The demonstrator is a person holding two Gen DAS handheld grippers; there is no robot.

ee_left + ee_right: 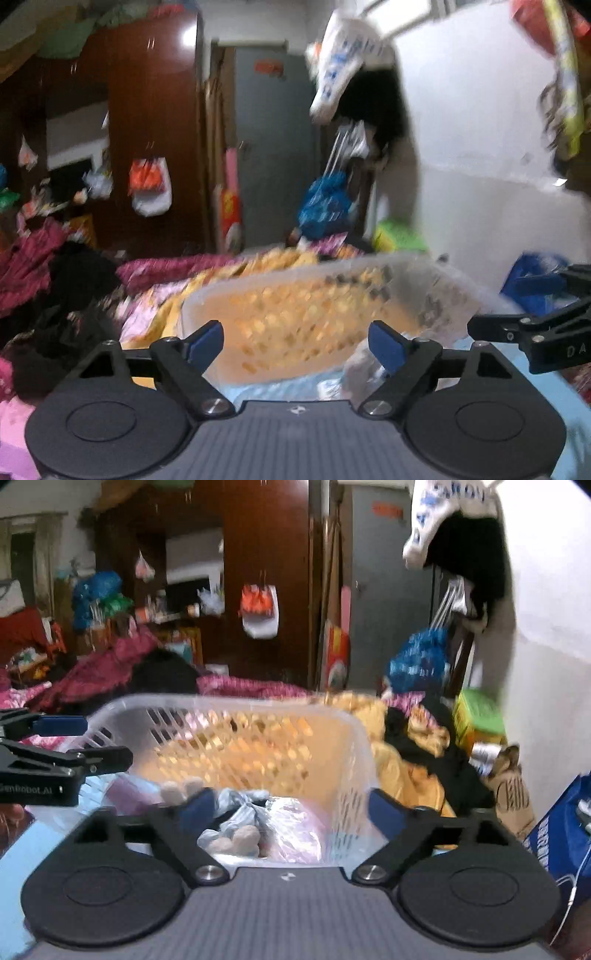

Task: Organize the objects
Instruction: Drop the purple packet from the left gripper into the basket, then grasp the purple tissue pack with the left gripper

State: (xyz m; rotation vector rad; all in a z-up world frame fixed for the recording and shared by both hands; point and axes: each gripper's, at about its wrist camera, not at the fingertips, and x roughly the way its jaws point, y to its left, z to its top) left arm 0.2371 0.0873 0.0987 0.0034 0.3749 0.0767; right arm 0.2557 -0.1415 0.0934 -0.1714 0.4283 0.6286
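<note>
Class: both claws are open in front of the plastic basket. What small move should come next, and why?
Probably close the right claw on the near rim of the basket, which sits between its open fingers. The left claw is also open and holds nothing, so the basket with its tied bags looks ungripped.
</note>
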